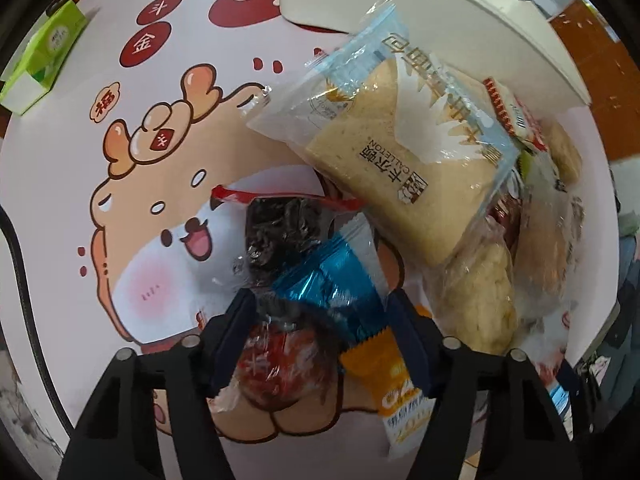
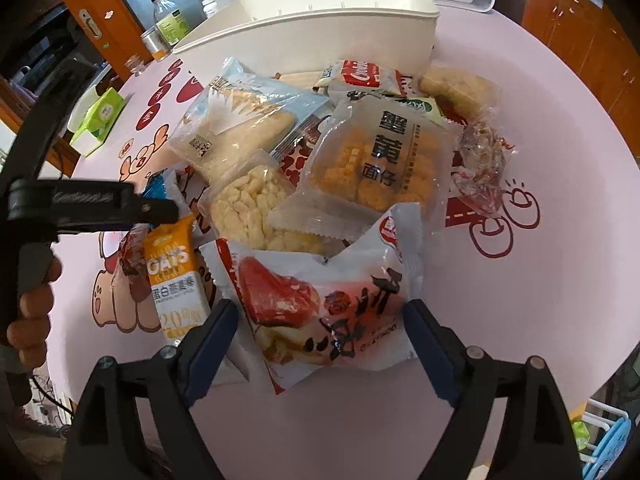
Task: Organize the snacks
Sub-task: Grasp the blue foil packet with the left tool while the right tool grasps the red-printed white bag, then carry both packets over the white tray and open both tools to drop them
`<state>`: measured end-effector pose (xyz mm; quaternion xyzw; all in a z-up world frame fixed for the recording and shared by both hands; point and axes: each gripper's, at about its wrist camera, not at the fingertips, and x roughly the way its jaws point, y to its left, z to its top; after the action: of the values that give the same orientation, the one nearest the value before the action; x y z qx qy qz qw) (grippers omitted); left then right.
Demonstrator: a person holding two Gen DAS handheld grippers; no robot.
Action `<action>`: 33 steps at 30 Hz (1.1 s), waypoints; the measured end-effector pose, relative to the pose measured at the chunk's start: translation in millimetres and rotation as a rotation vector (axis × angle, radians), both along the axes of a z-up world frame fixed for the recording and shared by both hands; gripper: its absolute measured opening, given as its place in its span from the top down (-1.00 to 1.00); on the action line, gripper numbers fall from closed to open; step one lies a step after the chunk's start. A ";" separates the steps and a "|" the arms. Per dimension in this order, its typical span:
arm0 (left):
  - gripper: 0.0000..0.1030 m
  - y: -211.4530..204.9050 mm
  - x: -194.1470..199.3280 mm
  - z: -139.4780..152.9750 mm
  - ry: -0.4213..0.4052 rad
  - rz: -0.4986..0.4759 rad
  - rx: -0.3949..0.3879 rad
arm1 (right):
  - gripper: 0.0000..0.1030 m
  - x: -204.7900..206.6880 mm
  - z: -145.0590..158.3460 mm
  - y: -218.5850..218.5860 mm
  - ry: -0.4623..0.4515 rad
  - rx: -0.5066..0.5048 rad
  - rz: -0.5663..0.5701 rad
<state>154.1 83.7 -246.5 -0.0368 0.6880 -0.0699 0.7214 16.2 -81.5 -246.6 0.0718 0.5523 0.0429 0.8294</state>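
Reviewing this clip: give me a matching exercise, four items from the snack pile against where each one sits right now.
Items:
1. oat bar
2. strawberry-print packet
3. white bin
4. green tissue box

Places:
A. behind the snack pile
B. between the right gripper's open fingers
C. far left on the table
D. left of the strawberry-print packet, near the left gripper

Pairs: 1-D, 2-B, 3-A, 4-C
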 end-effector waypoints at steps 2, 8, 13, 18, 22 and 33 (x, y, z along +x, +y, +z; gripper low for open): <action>-0.18 -3.6 5.4 -5.7 0.013 0.011 0.008 | -0.72 0.7 -2.3 -0.6 0.006 0.005 0.009; 0.24 -27.7 10.8 -7.7 -0.038 -0.016 0.081 | -0.82 4.0 -9.1 -6.9 0.014 0.050 0.021; 0.37 -38.9 5.5 -8.7 -0.062 -0.042 0.070 | -0.55 4.0 -9.3 -11.7 0.018 0.082 0.030; 0.42 -24.2 -6.9 5.2 -0.111 -0.026 -0.031 | -0.26 0.2 -2.8 -18.1 0.018 0.136 0.036; 0.43 -5.5 -14.9 28.9 -0.138 0.002 -0.116 | -0.24 -4.2 14.1 -18.9 -0.014 0.141 0.056; 0.44 16.5 -12.9 129.6 -0.325 0.030 -0.167 | -0.24 18.7 95.2 -26.4 -0.209 0.124 0.133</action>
<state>141.2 100.2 -116.9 -0.0953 0.5537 -0.1210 0.8184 35.0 -107.9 -151.4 0.0816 0.4628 0.1391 0.8717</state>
